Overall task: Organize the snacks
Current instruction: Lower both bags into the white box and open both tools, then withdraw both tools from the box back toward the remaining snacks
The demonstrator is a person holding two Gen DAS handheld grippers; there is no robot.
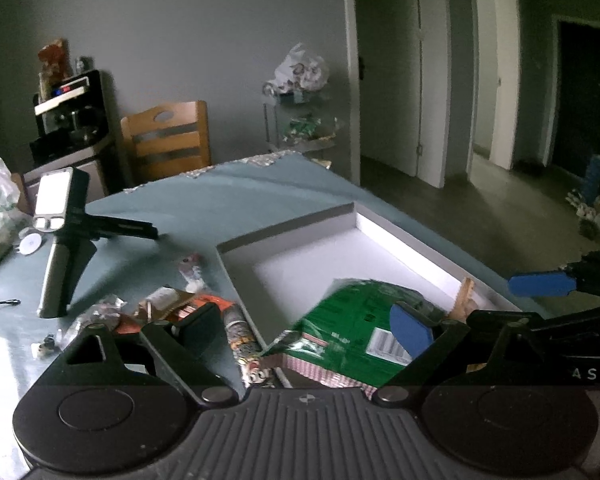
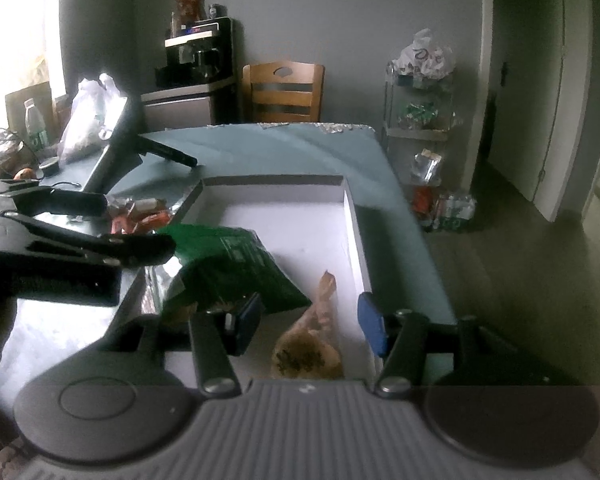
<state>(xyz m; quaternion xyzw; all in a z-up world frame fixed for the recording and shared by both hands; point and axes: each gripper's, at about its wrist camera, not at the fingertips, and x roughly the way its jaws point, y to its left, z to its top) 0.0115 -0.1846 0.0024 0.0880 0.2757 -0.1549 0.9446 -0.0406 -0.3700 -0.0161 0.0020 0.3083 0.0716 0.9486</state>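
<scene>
Hidden: we cannot read the blurred print on the green snack bag (image 1: 352,320), partly covered by our left gripper (image 1: 300,328).
Tray: the white tray (image 2: 354,216) holds the green bag and a brown snack packet (image 2: 312,344).
Left fingers: spread, green bag between them, grip unclear.
Right fingers: our right gripper (image 2: 310,322) spread over the brown packet.
Worktop: loose snacks (image 1: 172,308) lie left of the tray.

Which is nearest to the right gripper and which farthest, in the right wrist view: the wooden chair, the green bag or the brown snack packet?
From the right gripper:
1. Brown snack packet, between the fingers, in the white tray.
2. Green bag, left, over the tray's edge.
3. Wooden chair, beyond the table.
</scene>
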